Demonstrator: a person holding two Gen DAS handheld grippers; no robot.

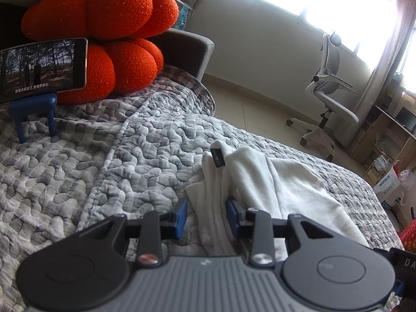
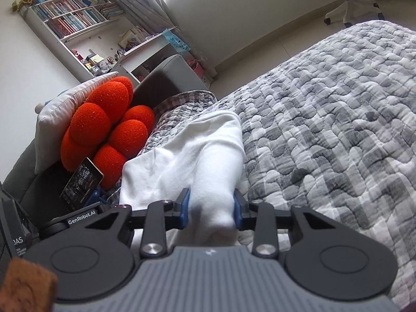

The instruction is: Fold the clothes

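Observation:
A white garment (image 1: 260,176) lies crumpled on the grey quilted bed cover (image 1: 78,169), with a small black label (image 1: 218,157) at its far end. In the left wrist view, my left gripper (image 1: 207,214) straddles a fold of this garment. The right blue pad touches the cloth, while a strip of quilt shows beside the left pad. In the right wrist view, my right gripper (image 2: 211,206) has a bunched end of the white garment (image 2: 195,150) filling the gap between its blue pads. The cloth stretches away from it toward the cushions.
An orange knitted cushion (image 1: 98,26) and a phone (image 1: 41,65) on a blue stand (image 1: 33,111) sit at the head of the bed. The bed's edge drops to the floor, where a grey office chair (image 1: 327,98) stands. A bookshelf (image 2: 72,18) lines the far wall.

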